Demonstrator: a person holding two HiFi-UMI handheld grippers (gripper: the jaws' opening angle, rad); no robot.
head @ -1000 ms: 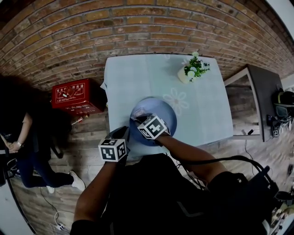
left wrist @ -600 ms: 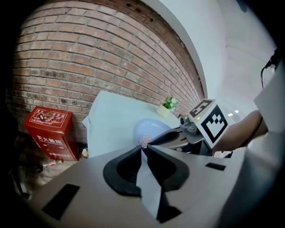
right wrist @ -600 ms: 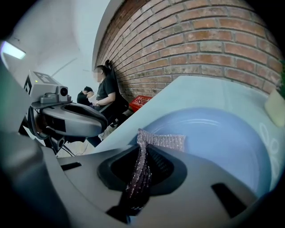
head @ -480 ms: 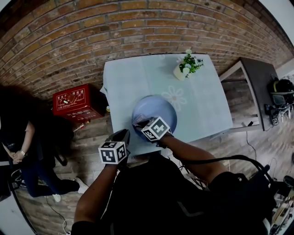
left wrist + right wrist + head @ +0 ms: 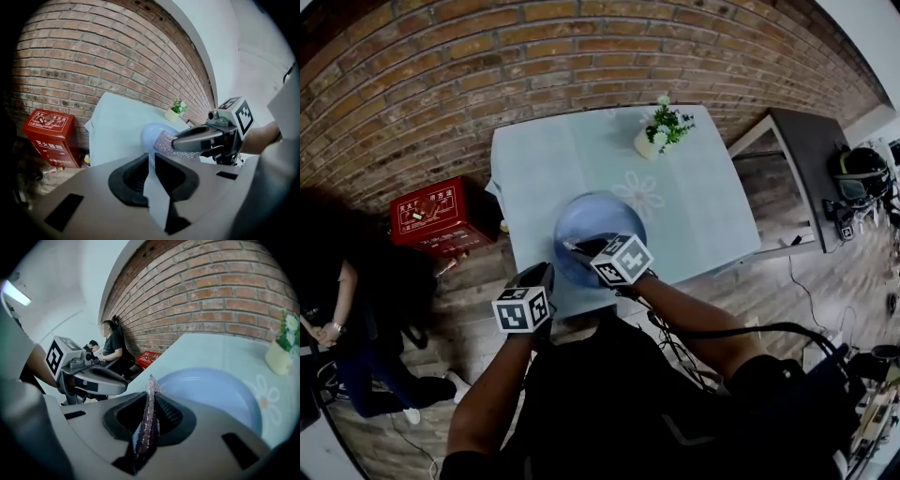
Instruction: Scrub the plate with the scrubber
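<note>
Gripping the sparkly scrubber (image 5: 149, 413) in my right gripper (image 5: 579, 249), I have it at the near side of the blue plate (image 5: 605, 216). My left gripper (image 5: 546, 275) is clamped on the plate's rim

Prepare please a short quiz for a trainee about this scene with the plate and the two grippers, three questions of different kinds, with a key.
1. True or false: the flower pot stands on the table, apart from the plate.
2. What do the jaws of the right gripper hold? A) a spoon B) the glittery scrubber C) nothing
3. Fill in: the jaws of the left gripper are closed on the rim of the ____.
Key: 1 true; 2 B; 3 plate.
</note>
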